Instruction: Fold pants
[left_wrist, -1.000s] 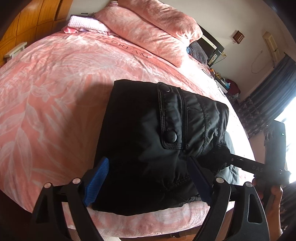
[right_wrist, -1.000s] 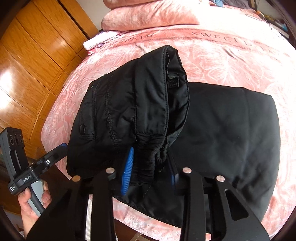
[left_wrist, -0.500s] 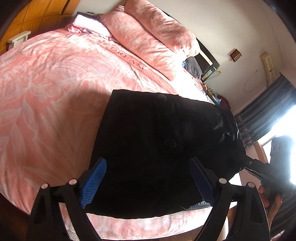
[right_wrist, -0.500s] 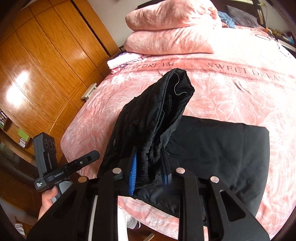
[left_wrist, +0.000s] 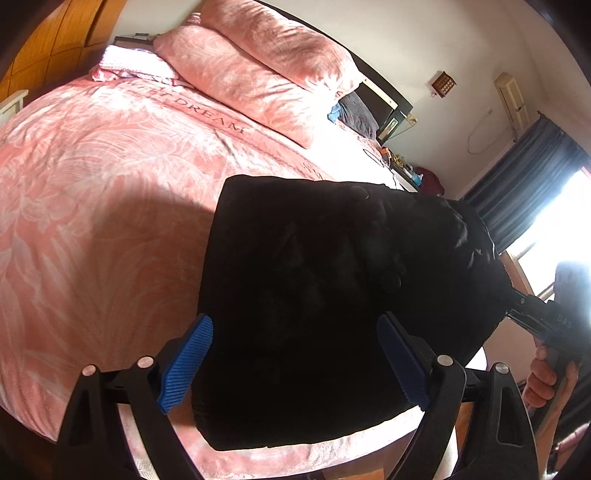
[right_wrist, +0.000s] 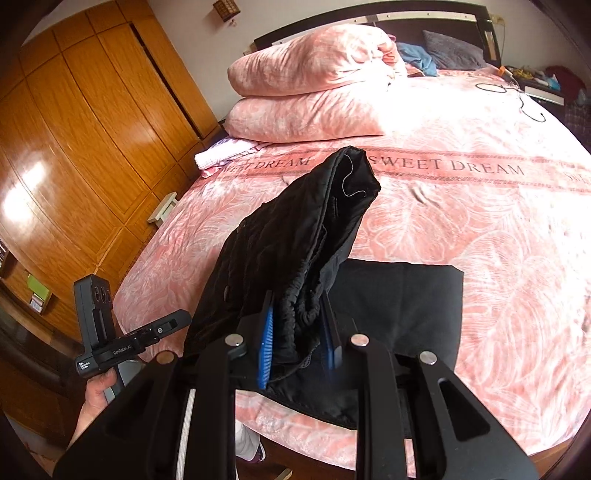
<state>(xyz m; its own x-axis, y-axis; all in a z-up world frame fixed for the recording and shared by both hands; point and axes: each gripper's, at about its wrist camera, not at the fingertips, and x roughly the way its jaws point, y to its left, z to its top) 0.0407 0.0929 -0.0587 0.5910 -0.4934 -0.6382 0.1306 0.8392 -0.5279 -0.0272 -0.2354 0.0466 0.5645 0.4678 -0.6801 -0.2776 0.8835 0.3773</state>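
Black padded pants (right_wrist: 306, 251) lie at the near edge of the pink bed (right_wrist: 461, 221). My right gripper (right_wrist: 297, 347) is shut on the bunched elastic edge and holds that part up in a peak, while the rest (right_wrist: 406, 302) stays flat on the cover. In the left wrist view the pants (left_wrist: 314, 295) fill the middle. My left gripper (left_wrist: 295, 363) hangs just above their near edge, jaws wide open, blue pads (left_wrist: 188, 365) touching no cloth. From the right wrist view the left gripper (right_wrist: 173, 321) sits left of the pants, in a hand.
Two pink pillows (right_wrist: 314, 92) are stacked at the headboard, with a folded white cloth (right_wrist: 225, 155) beside them. A black cable (right_wrist: 517, 99) lies on the far right of the bed. A wooden wardrobe (right_wrist: 74, 129) stands left; dark curtains (left_wrist: 535, 184) and a bright window stand right.
The right gripper has narrowed on the bunched edge and risen, pulling that part of the pants up off the bed. The left gripper has lifted slightly and stayed open.
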